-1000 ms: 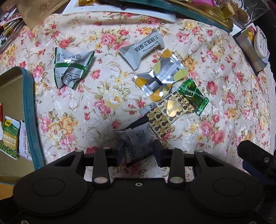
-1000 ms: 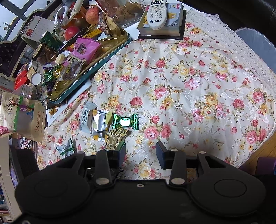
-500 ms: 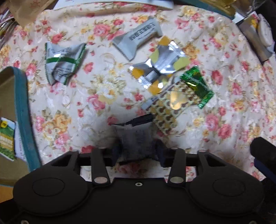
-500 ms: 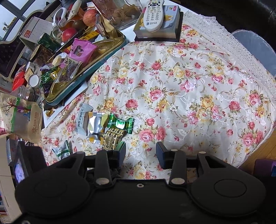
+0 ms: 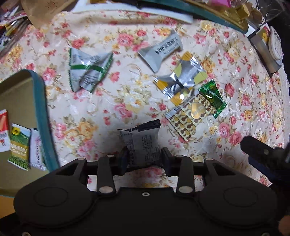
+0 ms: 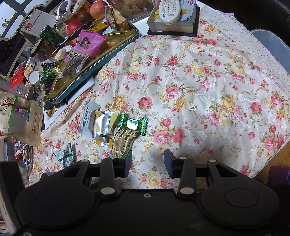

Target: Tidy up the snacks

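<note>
A grey snack packet with a black top seam (image 5: 141,141) stands between the jaws of my left gripper (image 5: 144,158). The jaws are closing, and both pads lie against the packet's sides. Beyond it, loose on the flowered cloth, lie a gold-brown heart packet (image 5: 188,118), a green candy (image 5: 213,99), a silver-yellow wrapper (image 5: 181,79), a grey bar (image 5: 161,50) and a crumpled green-white packet (image 5: 87,70). A teal-rimmed tin (image 5: 40,116) at the left holds a few packets. My right gripper (image 6: 147,163) is open over bare cloth, just right of the gold-brown heart packet (image 6: 121,141).
A long teal tray (image 6: 94,72) heaped with snacks fills the back left. A remote (image 6: 170,10) rests on a book at the back, and a paper bag (image 6: 21,118) stands at the left. The cloth drops off the table's edge at the right.
The grey packet, crumpled and tilted a second ago, now sits straighter between the left pads. The left view shifted, showing more of the tin. The right gripper stayed put.
</note>
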`<state>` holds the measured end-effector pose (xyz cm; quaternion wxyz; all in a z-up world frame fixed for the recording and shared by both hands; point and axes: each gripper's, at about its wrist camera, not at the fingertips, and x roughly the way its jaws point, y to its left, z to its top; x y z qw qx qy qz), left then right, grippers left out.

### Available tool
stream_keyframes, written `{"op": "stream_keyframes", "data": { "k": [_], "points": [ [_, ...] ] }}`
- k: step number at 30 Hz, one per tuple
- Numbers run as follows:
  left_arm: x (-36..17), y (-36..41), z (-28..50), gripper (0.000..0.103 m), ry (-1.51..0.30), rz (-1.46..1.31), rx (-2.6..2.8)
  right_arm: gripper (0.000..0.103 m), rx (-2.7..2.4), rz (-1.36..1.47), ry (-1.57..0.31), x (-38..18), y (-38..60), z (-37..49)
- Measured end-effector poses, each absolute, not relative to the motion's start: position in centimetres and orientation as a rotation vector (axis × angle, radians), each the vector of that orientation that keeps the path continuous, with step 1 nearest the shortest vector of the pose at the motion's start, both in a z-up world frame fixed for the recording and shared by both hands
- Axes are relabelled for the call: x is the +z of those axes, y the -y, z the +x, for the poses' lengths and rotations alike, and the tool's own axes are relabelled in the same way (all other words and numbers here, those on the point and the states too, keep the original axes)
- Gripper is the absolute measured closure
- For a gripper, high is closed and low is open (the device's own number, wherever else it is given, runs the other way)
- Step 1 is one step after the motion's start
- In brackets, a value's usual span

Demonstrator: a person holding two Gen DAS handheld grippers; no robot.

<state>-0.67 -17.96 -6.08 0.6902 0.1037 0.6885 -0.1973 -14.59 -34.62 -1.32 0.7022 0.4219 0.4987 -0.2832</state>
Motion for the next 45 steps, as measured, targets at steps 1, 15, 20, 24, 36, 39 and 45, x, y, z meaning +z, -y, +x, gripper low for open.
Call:
{"op": "stream_keyframes", "data": {
  "k": [1,15,20,24,36,39,45],
  "points": [
    [-5.8,17.7,-0.6,0.057,-1.533,0.238,-0.442,0.061,-0.63,0.939,-1.11,-1.3,34.6,-14.6],
    [-2.1,14.4,-0.2,0.057,-1.478,0.203,-0.418,0.061,-0.699,0.99,-1.108,-4.2,32.4,-9.5],
    [-1.1,12.7,0.3,0.057,-1.455,0.171,-0.393,0.06,-0.71,0.953,-1.135,-5.0,32.0,-8.1],
    [-0.5,11.6,0.4,0.057,-1.448,0.153,-0.401,0.06,-0.718,0.933,-1.183,-6.1,31.4,-7.5],
    [1.3,10.5,0.3,0.057,-1.433,0.099,-0.48,0.057,-0.752,0.786,-1.237,-8.3,28.6,-5.0],
    [1.5,10.4,0.1,0.057,-1.426,0.104,-0.492,0.055,-0.759,0.718,-1.241,-8.4,27.6,-4.5],
    [1.8,10.0,0.3,0.057,-1.416,0.09,-0.487,0.064,-0.738,0.603,-1.252,-8.6,26.0,-4.1]
  ]
}}
